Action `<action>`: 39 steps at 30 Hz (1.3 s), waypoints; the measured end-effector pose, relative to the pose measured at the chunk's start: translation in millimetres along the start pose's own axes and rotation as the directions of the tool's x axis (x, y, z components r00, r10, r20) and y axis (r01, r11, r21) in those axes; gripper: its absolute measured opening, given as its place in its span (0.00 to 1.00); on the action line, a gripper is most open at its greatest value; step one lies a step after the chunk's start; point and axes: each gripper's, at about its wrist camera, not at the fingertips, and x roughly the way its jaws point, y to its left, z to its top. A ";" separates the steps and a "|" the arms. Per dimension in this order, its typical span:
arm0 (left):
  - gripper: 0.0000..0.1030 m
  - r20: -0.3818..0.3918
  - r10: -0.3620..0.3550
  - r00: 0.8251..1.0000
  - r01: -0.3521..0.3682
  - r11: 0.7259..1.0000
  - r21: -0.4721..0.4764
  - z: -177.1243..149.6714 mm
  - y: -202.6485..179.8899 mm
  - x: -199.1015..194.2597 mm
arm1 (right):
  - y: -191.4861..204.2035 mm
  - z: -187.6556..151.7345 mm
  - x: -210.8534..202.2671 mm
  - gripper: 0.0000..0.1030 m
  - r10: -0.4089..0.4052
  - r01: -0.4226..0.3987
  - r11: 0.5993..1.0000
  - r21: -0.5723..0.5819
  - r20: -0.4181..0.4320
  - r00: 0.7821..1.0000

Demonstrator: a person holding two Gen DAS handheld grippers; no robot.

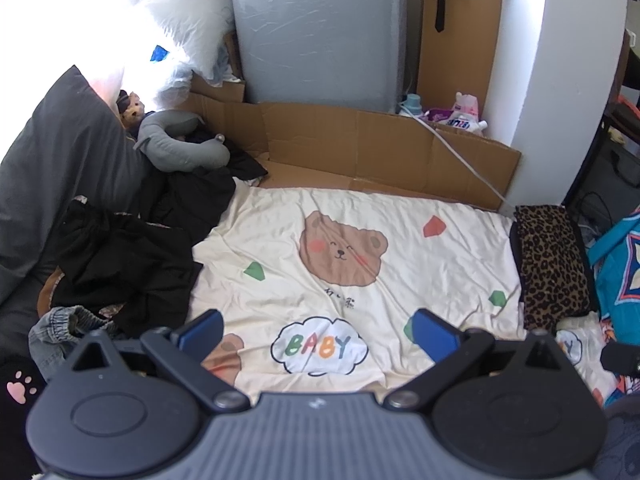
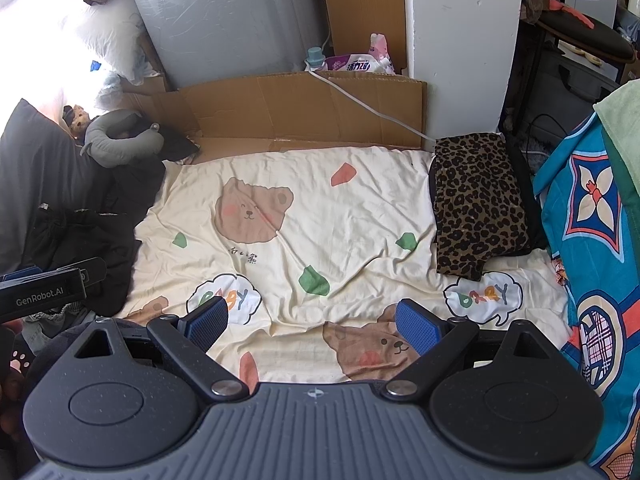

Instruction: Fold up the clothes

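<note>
Folded leopard-print garment [image 2: 480, 204] at the right edge of the cream bear-print bed sheet [image 2: 360, 208]; heap of black clothes [image 1: 132, 256] on its left side. Left gripper [image 1: 318, 334] and right gripper [image 2: 312, 326] hover above the sheet, blue-padded fingers [image 2: 416, 326] spread wide, pinching nothing.

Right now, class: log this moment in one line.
left gripper open | right gripper open | black clothes unfolded | leopard garment folded

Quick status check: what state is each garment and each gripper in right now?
Left gripper: jaws open, empty.
Right gripper: jaws open, empty.
Leopard-print garment: folded, flat at the sheet's right edge.
Black clothes pile: crumpled, unfolded.
Blue denim garment: bunched beside the pile.
</note>
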 end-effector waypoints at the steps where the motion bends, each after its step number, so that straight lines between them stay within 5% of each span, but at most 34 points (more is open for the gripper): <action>1: 0.99 0.000 0.001 1.000 -0.001 1.000 0.001 0.1 0.0 -0.1 | -0.1 0.5 0.9 0.92 0.000 0.000 1.000 0.001 0.000 1.000; 39: 0.99 -0.002 -0.025 1.000 0.025 0.998 0.051 0.2 -22.5 0.8 | -11.2 -0.6 -6.6 0.92 -0.060 0.060 0.998 0.023 0.016 0.998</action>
